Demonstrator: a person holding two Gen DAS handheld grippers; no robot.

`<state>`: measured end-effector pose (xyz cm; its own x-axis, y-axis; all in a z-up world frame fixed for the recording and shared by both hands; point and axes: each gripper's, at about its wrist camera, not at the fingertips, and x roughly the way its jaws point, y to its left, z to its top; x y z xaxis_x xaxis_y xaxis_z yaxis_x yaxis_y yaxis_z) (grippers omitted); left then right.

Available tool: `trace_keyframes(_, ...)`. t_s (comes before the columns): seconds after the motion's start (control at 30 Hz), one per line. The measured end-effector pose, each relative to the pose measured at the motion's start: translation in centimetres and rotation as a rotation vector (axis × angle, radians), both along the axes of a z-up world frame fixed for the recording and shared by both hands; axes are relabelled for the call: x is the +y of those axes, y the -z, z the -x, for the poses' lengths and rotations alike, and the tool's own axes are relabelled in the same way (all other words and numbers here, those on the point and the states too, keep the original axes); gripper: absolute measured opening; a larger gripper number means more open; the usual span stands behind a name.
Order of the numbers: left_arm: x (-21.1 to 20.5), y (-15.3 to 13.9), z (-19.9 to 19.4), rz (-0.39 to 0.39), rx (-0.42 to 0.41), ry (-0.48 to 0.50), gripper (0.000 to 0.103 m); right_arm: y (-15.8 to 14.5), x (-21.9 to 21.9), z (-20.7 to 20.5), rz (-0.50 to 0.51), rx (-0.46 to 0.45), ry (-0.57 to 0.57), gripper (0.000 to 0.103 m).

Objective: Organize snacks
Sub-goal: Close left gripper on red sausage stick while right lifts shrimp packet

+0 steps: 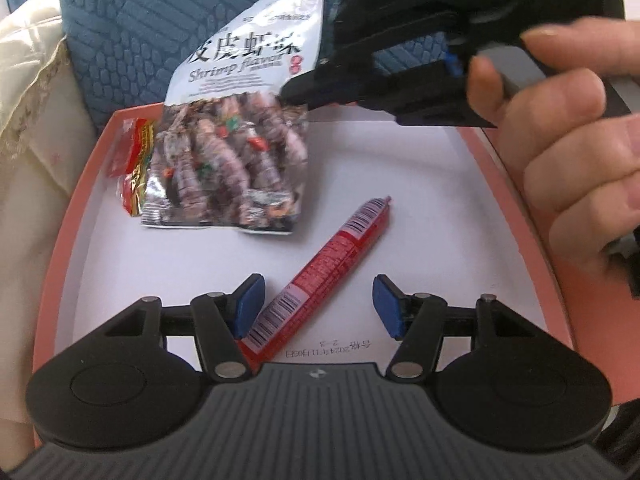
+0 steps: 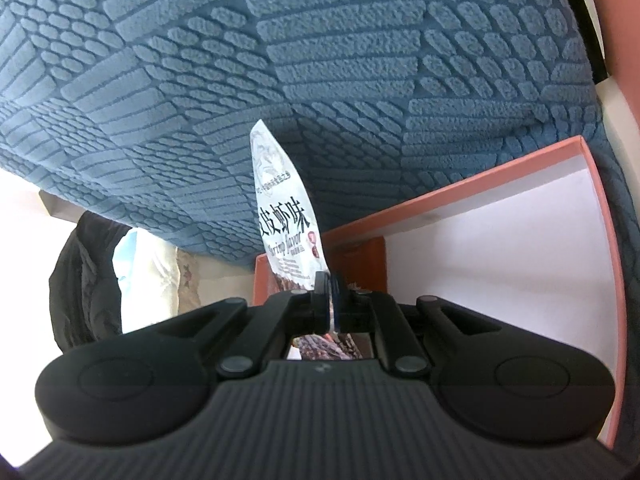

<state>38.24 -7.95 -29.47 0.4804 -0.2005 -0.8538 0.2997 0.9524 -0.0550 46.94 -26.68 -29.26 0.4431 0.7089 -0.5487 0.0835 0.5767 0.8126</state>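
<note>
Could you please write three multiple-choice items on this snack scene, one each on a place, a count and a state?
1. Where does the red sausage stick lie?
A. on the blue cushion
B. on the white floor of the pink box
C. in the right claw

2. How many snack items show in or over the box?
A. three
B. one
C. five

3. What is the state of the left claw?
A. shut on the stick
B. shut on the bag
C. open

Answers: 1 B, the stick rests flat inside the box. 2 A, the shrimp bag, the stick and a small red packet. 3 C, its blue pads stand apart; the right claw pinches the bag.
</note>
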Motion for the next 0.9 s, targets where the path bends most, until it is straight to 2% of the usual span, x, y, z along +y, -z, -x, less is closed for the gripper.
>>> trace_keyframes(0.1, -0.3, 0.0, 0.2, -0.014, -0.010, 0.003, 0.064, 0.1, 0.5, 0.0, 0.001, -0.005, -0.022, 0.007)
trace_keyframes(0.17, -0.4, -0.1, 0.3, -0.034, -0.025, 0.000, 0.054, 0.2, 0.8, 0.0, 0.003, 0.000, -0.029, 0.008)
trace_keyframes(0.27, -0.2, -0.2, -0.1, -0.027, -0.027, -0.014, 0.045, 0.5, 1.3, -0.1, 0.005, 0.011, -0.044, 0.009)
trace_keyframes(0.3, -0.2, -0.2, -0.2, -0.023, -0.027, -0.019, 0.043, 0.5, 1.5, -0.1, 0.008, 0.011, -0.048, 0.013)
trace_keyframes(0.33, -0.1, -0.3, -0.2, -0.024, -0.027, -0.023, 0.039, 0.6, 1.6, -0.1, 0.011, 0.011, -0.052, 0.017)
trace_keyframes(0.4, 0.1, -0.3, -0.3, -0.030, -0.030, -0.032, 0.031, 0.6, 1.9, 0.0, 0.007, 0.005, -0.052, 0.056)
trace_keyframes(0.43, 0.2, -0.3, -0.3, -0.030, -0.030, -0.038, 0.026, 0.5, 2.0, -0.1, 0.004, 0.001, -0.052, 0.061)
trace_keyframes(0.83, -0.1, -0.8, -0.5, 0.013, -0.005, -0.081, 0.024, 1.2, 4.3, -0.2, 0.089, 0.020, -0.115, 0.059)
trace_keyframes(0.87, -0.1, -0.8, -0.5, 0.018, -0.003, -0.084, 0.024, 1.3, 4.6, -0.2, 0.109, 0.016, -0.125, 0.051)
trace_keyframes(0.9, 0.1, -0.6, -0.9, 0.023, 0.003, -0.089, 0.024, 1.2, 5.0, -0.2, 0.138, 0.012, -0.132, 0.035)
